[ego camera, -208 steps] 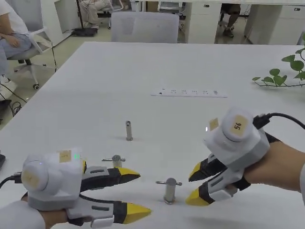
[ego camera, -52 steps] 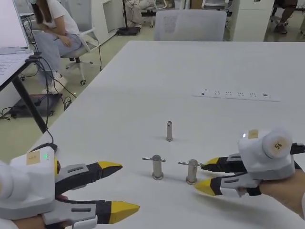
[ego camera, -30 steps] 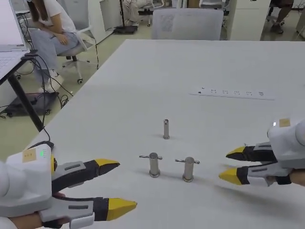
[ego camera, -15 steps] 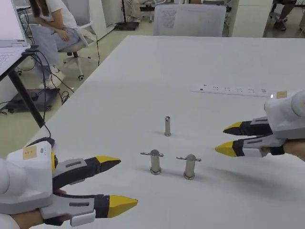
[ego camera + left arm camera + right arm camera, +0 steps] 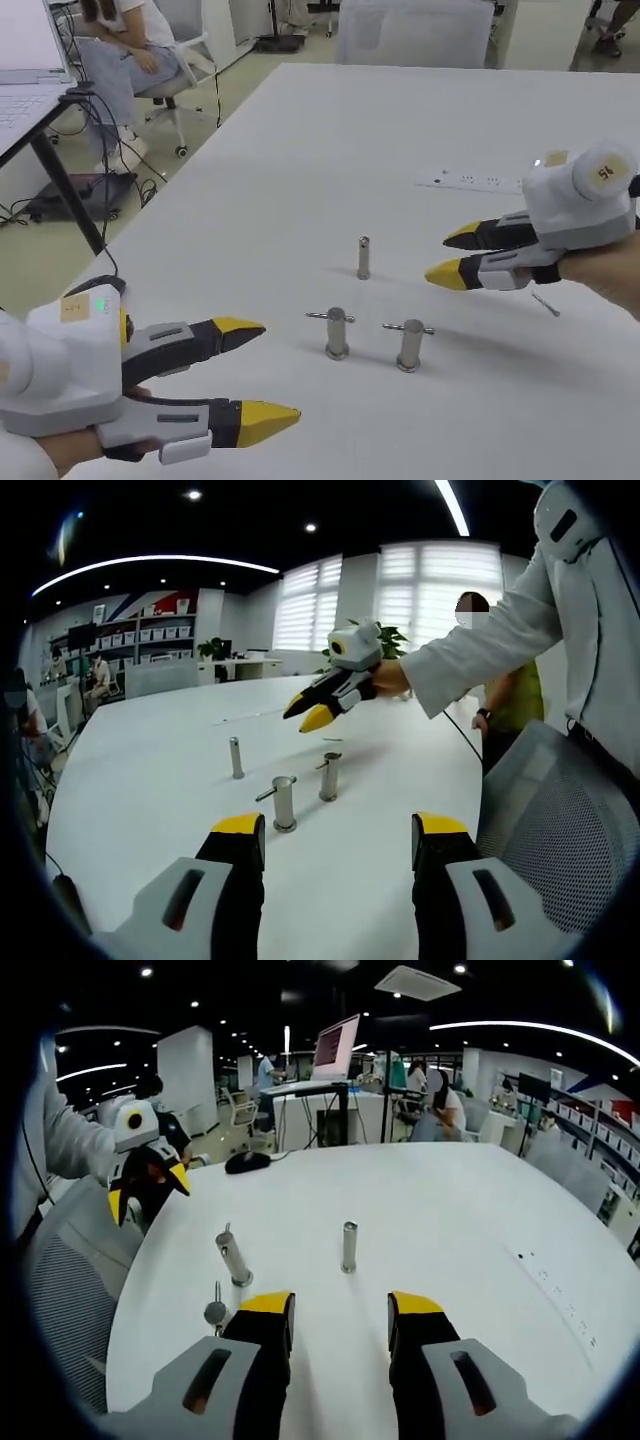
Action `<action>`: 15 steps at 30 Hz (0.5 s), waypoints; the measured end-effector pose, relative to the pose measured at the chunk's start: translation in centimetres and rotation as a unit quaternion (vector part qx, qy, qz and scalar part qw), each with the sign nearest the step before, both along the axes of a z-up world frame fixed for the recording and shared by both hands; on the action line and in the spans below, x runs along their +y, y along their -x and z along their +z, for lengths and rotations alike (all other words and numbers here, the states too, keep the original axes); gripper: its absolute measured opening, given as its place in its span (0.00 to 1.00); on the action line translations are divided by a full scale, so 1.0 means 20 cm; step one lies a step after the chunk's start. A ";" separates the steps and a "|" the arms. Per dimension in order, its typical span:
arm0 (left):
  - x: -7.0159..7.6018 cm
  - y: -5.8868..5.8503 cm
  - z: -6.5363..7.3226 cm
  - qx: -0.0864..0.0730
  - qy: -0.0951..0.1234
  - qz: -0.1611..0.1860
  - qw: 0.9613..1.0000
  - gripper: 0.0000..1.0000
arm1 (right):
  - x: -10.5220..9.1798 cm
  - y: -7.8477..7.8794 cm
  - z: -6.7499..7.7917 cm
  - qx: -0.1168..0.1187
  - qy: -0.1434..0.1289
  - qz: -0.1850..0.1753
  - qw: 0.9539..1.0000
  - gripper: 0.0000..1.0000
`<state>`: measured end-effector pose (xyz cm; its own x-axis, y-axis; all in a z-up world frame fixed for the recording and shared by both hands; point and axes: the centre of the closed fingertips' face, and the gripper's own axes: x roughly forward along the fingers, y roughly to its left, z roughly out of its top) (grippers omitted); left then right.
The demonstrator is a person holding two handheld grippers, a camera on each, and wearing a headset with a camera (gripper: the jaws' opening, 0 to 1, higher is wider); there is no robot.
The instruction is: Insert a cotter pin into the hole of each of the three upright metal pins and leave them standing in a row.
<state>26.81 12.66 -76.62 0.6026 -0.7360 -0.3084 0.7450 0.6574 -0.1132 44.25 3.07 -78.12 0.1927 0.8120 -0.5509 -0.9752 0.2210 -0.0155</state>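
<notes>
Hovering over the near edge of the tabletop (image 5: 300, 150), the left hand-held gripper (image 5: 278, 370) is held with its yellow-tipped jaws spread wide and nothing gripped between them. Ahead of its jaws, two upright metal pins are seen side by side and apart from each other. The left pin (image 5: 337, 333) is crossed near its top by a cotter pin (image 5: 318, 316), and the right pin (image 5: 410, 345) is crossed by a second cotter pin (image 5: 425, 329). Farther from this hand-held gripper, behind the gap between those two, the slimmer far pin (image 5: 364, 257) is stood alone with a plain shaft.

The right hand-held gripper (image 5: 438, 258) is raised above the tabletop, its jaws parted about halfway and empty. The far pin is placed ahead of its tips, and the other two pins are set ahead and to one side, nearer the person. A loose cotter pin (image 5: 545, 303) is laid flat on the tabletop just beneath the hand holding this hand-held gripper. Beyond it, a white power strip (image 5: 470, 182) is laid flat.
</notes>
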 end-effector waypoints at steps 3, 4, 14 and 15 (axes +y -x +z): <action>0.00 0.00 0.01 -0.001 0.002 0.001 1.000 0.59 | 0.05 -0.01 0.00 0.003 -0.001 0.006 1.000 0.39; 0.00 -0.01 0.01 -0.001 0.003 0.002 1.000 0.59 | 0.07 -0.02 0.00 0.003 -0.001 0.008 1.000 0.39; 0.03 0.00 0.00 0.000 0.004 0.009 1.000 0.58 | 0.23 -0.07 -0.02 0.006 0.001 0.026 1.000 0.38; 0.03 0.00 0.00 0.000 0.003 0.010 1.000 0.58 | 0.24 -0.07 -0.02 0.005 0.001 0.028 1.000 0.37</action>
<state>26.76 13.31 -76.62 0.6178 -0.7252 -0.3039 0.7312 0.6720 -0.1172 45.67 7.95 -78.61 0.1417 0.8200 -0.5546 -0.9860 0.1666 -0.0056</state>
